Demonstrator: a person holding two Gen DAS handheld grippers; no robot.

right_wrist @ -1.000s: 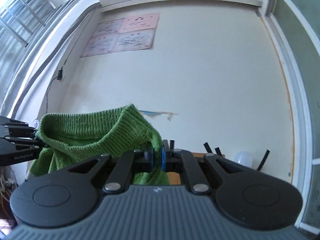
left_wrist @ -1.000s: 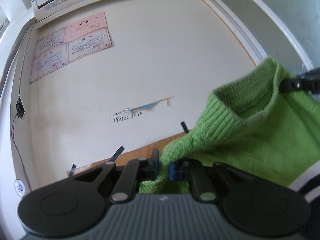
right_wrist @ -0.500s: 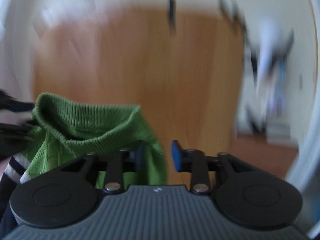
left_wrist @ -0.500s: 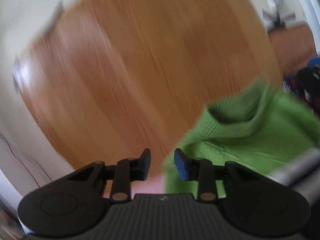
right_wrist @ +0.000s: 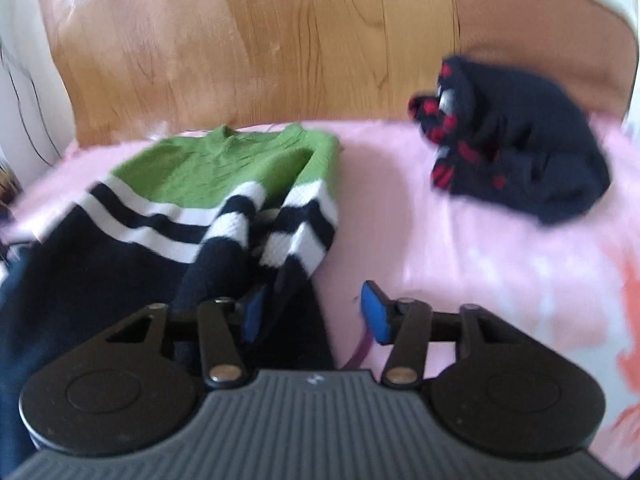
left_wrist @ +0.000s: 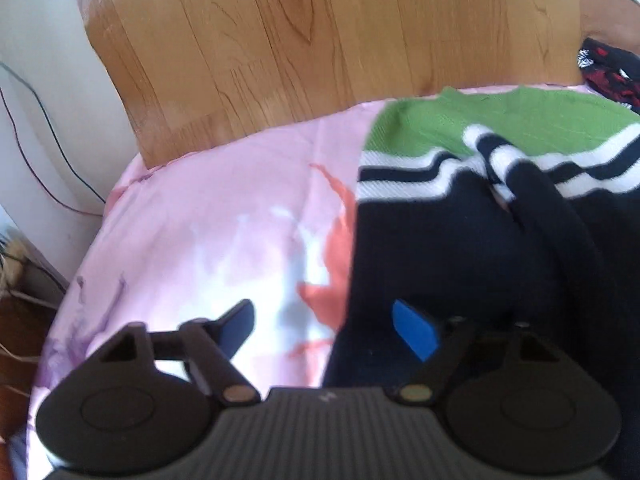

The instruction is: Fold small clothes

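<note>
A small knit sweater (right_wrist: 208, 184), green at the top with white and navy stripes and a navy body, lies spread on a pink bedsheet (right_wrist: 440, 232). It also shows in the left wrist view (left_wrist: 500, 140), at the right. My left gripper (left_wrist: 332, 330) is open and empty over the sweater's left edge. My right gripper (right_wrist: 312, 312) is open and empty over the sweater's right edge, its left pad against the navy fabric.
A dark navy and red garment (right_wrist: 516, 148) lies bunched on the sheet at the right, also seen at the far right of the left wrist view (left_wrist: 608, 68). A wooden headboard (left_wrist: 320, 40) rises behind the bed. Cables (left_wrist: 40, 136) hang on the wall at left.
Both grippers were shut on the sweater's green collar and held it up in the air. They have swung down, opened and let go. The sweater now lies flat on the bed.
</note>
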